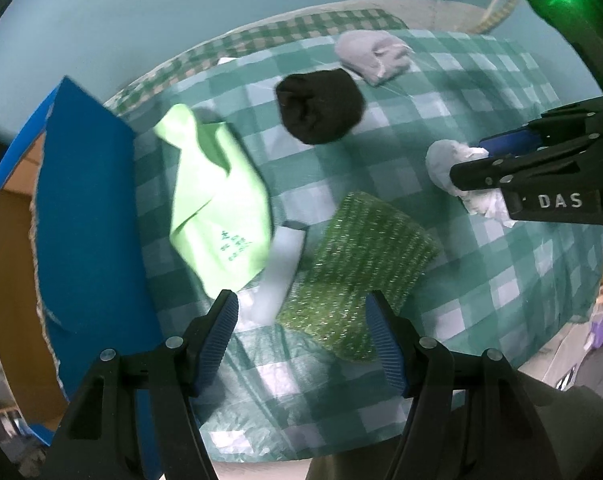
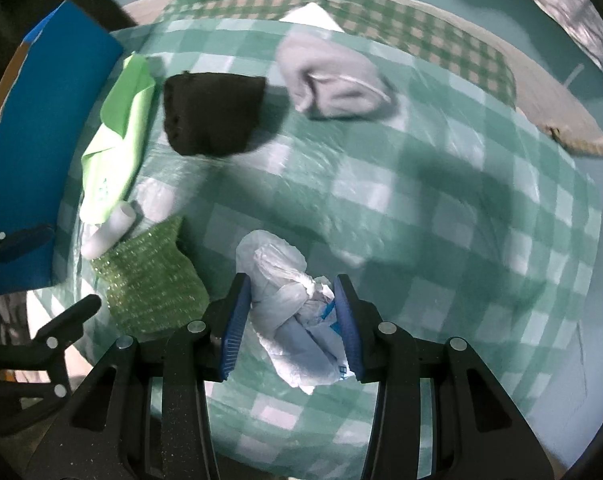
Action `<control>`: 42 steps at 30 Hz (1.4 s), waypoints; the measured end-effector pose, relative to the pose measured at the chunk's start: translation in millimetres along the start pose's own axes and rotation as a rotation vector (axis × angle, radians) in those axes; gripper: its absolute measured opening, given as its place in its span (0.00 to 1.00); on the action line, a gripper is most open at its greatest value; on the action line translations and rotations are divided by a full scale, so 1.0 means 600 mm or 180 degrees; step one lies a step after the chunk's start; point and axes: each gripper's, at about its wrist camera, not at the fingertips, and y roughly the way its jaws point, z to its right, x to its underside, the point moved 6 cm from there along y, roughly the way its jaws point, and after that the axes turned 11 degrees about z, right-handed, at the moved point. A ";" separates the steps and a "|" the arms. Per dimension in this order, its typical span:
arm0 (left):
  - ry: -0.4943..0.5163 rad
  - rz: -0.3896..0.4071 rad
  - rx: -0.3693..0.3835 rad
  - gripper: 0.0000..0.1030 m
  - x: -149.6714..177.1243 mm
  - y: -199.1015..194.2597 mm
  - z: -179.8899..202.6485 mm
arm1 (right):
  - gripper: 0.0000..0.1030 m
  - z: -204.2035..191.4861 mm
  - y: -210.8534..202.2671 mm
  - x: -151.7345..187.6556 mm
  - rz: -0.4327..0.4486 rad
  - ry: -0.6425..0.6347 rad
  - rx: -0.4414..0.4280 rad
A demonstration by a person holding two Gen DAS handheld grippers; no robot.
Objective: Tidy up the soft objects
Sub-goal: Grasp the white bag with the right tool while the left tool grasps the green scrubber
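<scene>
**Desk:** So how far along is the tidy-up?

**Operator:** Barely started, I'd judge. Most soft things lie loose on the checked tablecloth (image 1: 481, 92): lime cloth (image 1: 217, 196), sparkly green scrubber (image 1: 365, 256), black bundle (image 1: 319, 106), grey bundle (image 1: 371, 56) and a white roll (image 1: 283, 264). Beside them stands the blue box (image 1: 85, 208), which I take to be the destination; I cannot see into it.

**Desk:** And your tongs?

**Operator:** My right gripper (image 2: 291, 318) points down at the table, pads clamped on the crumpled white plastic bag (image 2: 289, 292). My left gripper (image 1: 301, 338) hangs over the near edge of the scrubber, also aimed downward, jaws apart with nothing pinched
</scene>
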 end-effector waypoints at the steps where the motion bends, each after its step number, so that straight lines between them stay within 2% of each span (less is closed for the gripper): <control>1: 0.0027 -0.0008 0.0014 0.66 -0.001 0.002 0.003 | 0.41 0.007 -0.002 0.005 0.0006 0.0051 0.0004; 4: 0.0132 -0.0035 0.0049 0.66 -0.004 0.009 0.015 | 0.41 0.024 -0.008 0.015 0.0035 0.0191 0.0045; 6: 0.0200 -0.0049 0.0096 0.71 -0.007 0.012 0.024 | 0.41 0.038 -0.013 0.021 0.0066 0.0287 0.0083; 10: 0.0328 -0.0063 0.0147 0.73 -0.013 0.021 0.041 | 0.42 0.057 -0.020 0.026 0.0121 0.0479 0.0017; 14: 0.0386 -0.0174 0.0266 0.73 -0.014 0.038 0.058 | 0.55 0.062 -0.027 0.030 0.0163 0.0515 -0.0012; 21: 0.0397 -0.0306 0.0390 0.77 -0.009 0.054 0.076 | 0.55 0.069 -0.037 0.033 0.0211 0.0567 -0.0034; 29: 0.0427 -0.0409 0.0359 0.77 -0.010 0.082 0.091 | 0.61 0.061 -0.046 0.039 0.0242 0.0385 -0.0004; 37: 0.0331 -0.0379 0.0285 0.77 -0.017 0.100 0.089 | 0.62 0.040 -0.038 0.038 0.0214 -0.0016 0.0108; 39: 0.0310 -0.0362 0.0273 0.73 -0.016 0.099 0.090 | 0.62 0.037 -0.033 0.037 0.0195 -0.0100 0.0147; 41: 0.0298 -0.0326 0.0276 0.65 -0.015 0.096 0.094 | 0.62 0.035 -0.029 0.035 0.0184 -0.0162 0.0180; 42: 0.0306 -0.0307 0.0278 0.58 -0.009 0.087 0.094 | 0.62 0.034 -0.026 0.035 0.0175 -0.0200 0.0202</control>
